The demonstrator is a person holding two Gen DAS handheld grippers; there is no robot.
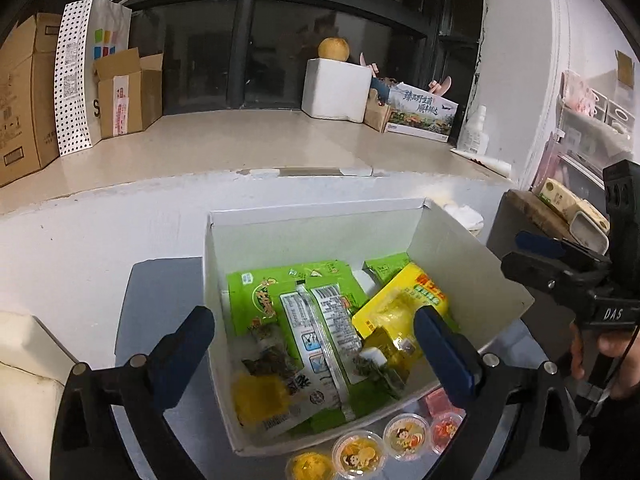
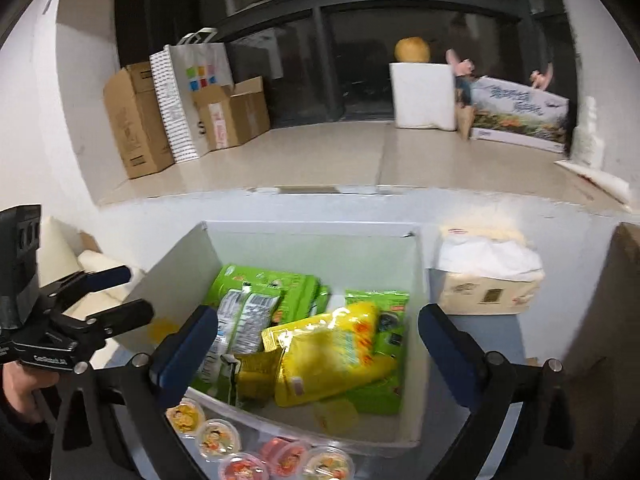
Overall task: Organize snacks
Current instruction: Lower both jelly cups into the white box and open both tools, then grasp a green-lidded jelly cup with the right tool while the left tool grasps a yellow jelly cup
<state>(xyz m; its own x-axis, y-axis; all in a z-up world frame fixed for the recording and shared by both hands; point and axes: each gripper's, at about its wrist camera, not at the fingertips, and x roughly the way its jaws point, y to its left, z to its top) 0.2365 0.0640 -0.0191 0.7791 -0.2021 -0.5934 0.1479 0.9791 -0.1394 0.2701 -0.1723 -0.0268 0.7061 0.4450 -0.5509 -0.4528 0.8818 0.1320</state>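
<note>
A white open box [image 1: 472,264] [image 2: 180,264] sits on a grey table and holds green snack packets [image 1: 256,300] [image 2: 264,284], a yellow packet [image 1: 412,300] [image 2: 332,356] and silver-backed packets [image 1: 316,332] [image 2: 244,316]. Several small jelly cups [image 1: 360,456] [image 2: 218,438] stand on the table in front of the box. My left gripper [image 1: 316,344] is open and empty, hovering over the box's near edge. My right gripper [image 2: 320,344] is open and empty, also above the box; it shows at the right in the left wrist view [image 1: 532,252].
A tissue pack [image 2: 488,280] lies right of the box. A beige window ledge [image 1: 248,140] behind holds cardboard boxes [image 1: 128,92], a dotted paper bag [image 1: 76,72], a white foam box [image 1: 336,88] with a fruit [image 1: 333,47] on top, and a printed carton [image 1: 424,114].
</note>
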